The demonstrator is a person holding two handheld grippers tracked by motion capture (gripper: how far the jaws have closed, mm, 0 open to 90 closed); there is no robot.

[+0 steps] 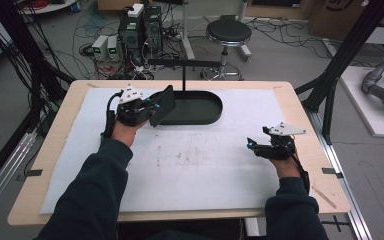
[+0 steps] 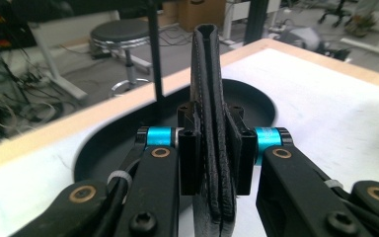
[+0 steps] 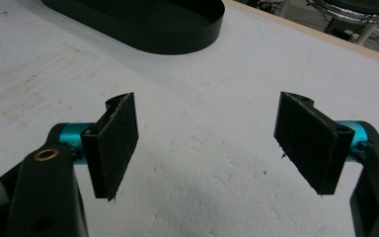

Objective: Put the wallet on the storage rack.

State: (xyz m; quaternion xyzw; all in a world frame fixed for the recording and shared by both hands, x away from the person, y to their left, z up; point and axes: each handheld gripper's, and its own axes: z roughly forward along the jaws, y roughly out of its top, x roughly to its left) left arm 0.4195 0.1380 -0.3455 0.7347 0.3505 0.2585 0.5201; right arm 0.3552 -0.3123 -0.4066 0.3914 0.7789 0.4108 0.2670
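High view, left claw (image 1: 152, 107) gripping upright wallet (image 1: 163, 105)

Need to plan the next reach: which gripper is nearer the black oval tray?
Left. The left gripper, clamping a black wallet, hangs at the black oval tray's left end; the right gripper sits open, well apart.

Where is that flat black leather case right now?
The black leather case is clamped in the left gripper, held up at the left end of the black oval tray in the high view, far side of the white mat.
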